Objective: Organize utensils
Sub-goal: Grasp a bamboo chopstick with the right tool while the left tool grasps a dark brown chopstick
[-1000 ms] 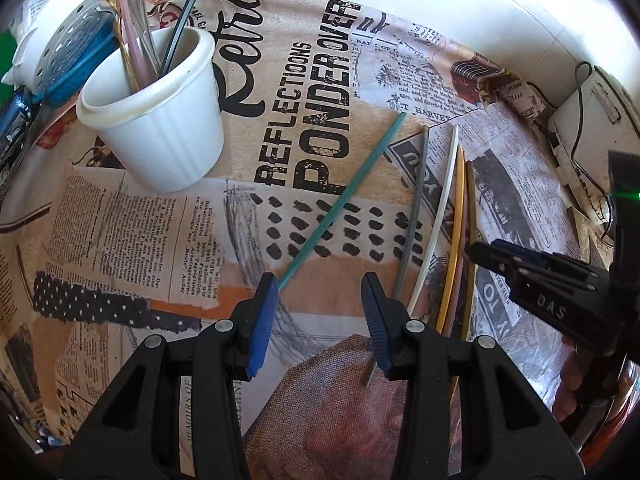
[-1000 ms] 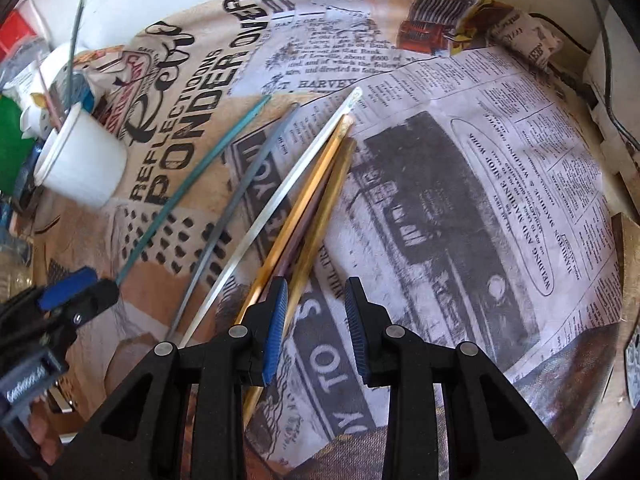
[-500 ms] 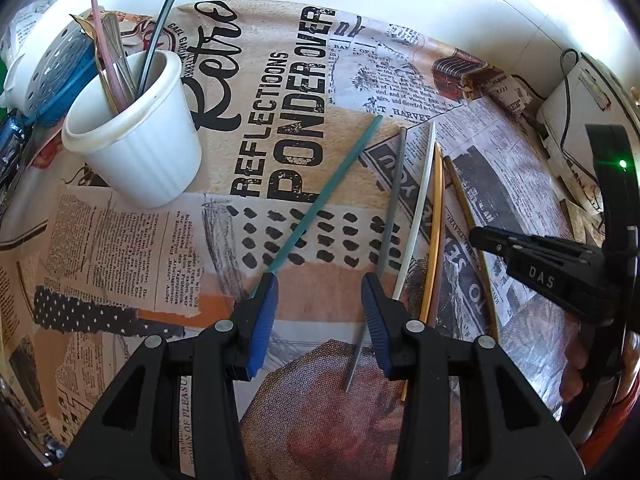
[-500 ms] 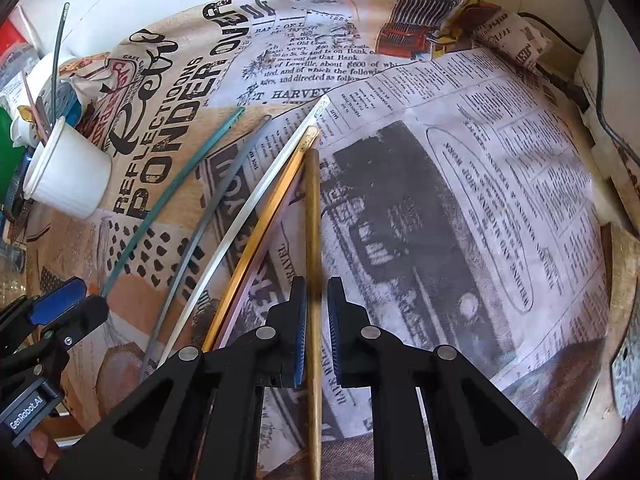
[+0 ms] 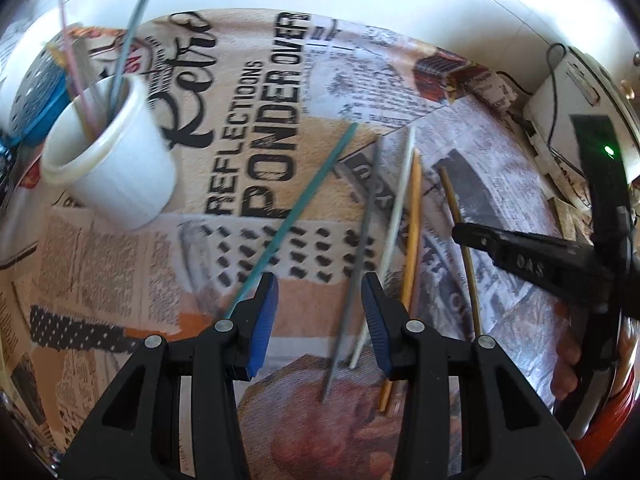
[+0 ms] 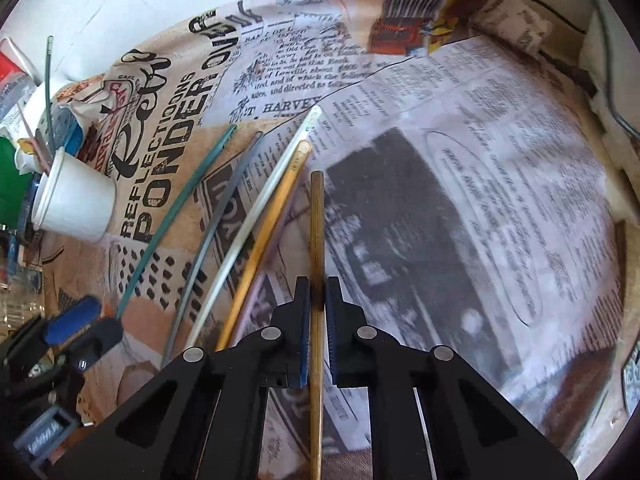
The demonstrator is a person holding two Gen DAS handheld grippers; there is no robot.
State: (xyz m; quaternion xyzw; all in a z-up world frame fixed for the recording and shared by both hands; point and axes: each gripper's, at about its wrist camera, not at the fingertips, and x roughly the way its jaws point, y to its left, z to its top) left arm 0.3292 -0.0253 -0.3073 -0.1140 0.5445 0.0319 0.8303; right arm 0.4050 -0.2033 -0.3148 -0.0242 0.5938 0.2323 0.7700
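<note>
My right gripper (image 6: 316, 286) is shut on a brown-gold stick (image 6: 317, 232) and holds it a little above the cloth; it also shows in the left wrist view (image 5: 460, 236). A teal stick (image 5: 298, 212), a grey stick (image 5: 366, 232), a white stick (image 5: 396, 220) and an orange-gold stick (image 5: 412, 240) lie side by side on the newsprint cloth. My left gripper (image 5: 319, 286) is open and empty, just above the near ends of the teal and grey sticks. A white cup (image 5: 108, 164) with several sticks in it stands at the left.
A perforated white and blue container (image 5: 36, 80) sits behind the cup. A white box with cables (image 5: 560, 92) stands at the right edge. The white wall runs along the back. A green and a red item (image 6: 12, 80) sit at the far left.
My right gripper closed on the brown-gold stick and lifted it away from the others, turning it straight. My left gripper moved slightly nearer the sticks and stayed open.
</note>
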